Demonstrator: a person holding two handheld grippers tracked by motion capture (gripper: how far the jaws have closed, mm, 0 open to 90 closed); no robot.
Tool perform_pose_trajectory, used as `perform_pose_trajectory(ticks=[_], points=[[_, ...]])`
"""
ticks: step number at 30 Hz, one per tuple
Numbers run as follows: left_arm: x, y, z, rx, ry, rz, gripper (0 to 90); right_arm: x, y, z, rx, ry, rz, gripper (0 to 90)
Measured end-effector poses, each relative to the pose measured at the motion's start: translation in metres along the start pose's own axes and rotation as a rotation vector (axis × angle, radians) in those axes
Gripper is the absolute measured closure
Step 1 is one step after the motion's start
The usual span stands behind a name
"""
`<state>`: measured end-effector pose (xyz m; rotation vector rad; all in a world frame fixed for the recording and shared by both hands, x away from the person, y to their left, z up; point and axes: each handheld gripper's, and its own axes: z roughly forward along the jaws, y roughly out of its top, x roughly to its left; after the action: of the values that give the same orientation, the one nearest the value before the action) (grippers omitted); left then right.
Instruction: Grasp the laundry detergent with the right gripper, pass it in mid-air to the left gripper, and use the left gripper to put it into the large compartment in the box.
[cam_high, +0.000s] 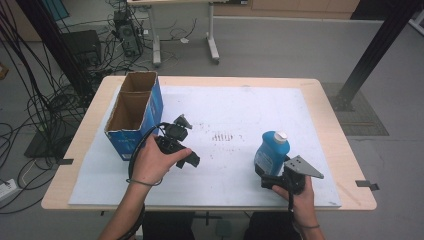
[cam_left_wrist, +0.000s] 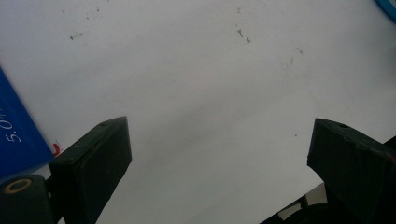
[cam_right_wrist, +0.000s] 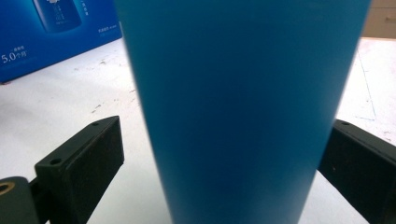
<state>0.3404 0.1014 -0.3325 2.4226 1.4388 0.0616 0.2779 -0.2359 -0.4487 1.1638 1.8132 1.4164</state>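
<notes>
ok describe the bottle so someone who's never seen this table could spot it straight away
On the white mat covering the wooden table, look to the near right side, opposite the open blue cardboard box at the far left. The blue bottle stands upright between the jaws of the right gripper. It alone on the mat has a white cap.

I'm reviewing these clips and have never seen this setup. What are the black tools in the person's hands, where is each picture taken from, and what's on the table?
A person holds a two-jaw tool in each hand. The high view looks down on the table; the other two cameras ride on the tools and look along their black jaws. The left hand-held gripper is open over the bare white mat, beside a blue cardboard box with an open top. The right hand-held gripper has its jaws either side of an upright blue bottle with a white cap; in the right gripper view a gap shows at the left jaw, so the bottle isn't clamped yet.
</notes>
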Motion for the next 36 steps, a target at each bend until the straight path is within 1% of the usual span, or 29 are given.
perform_pose_trajectory(ticks=[5,11,20,34,36], points=[[-0.0009,-0.0009,0.0019,0.005,-0.009,0.001,6.6,-0.0010,0.0000,0.0042,-0.016,-0.005,0.003,3.5],[-0.0021,0.0007,0.0025,0.008,-0.007,0.006,6.7,-0.0015,0.0008,0.0062,-0.028,-0.016,0.005,3.7],[-0.0041,0.0030,0.0010,0.008,-0.004,0.012,6.6,-0.0030,0.0016,0.0044,-0.038,-0.015,0.012,4.0],[-0.0045,0.0033,0.0010,0.010,-0.001,0.010,6.7,-0.0024,0.0012,0.0025,-0.051,-0.014,0.018,4.3],[-0.0044,0.0032,0.0006,0.008,-0.008,0.012,6.7,-0.0025,0.0013,0.0023,-0.051,-0.018,0.018,4.3]])
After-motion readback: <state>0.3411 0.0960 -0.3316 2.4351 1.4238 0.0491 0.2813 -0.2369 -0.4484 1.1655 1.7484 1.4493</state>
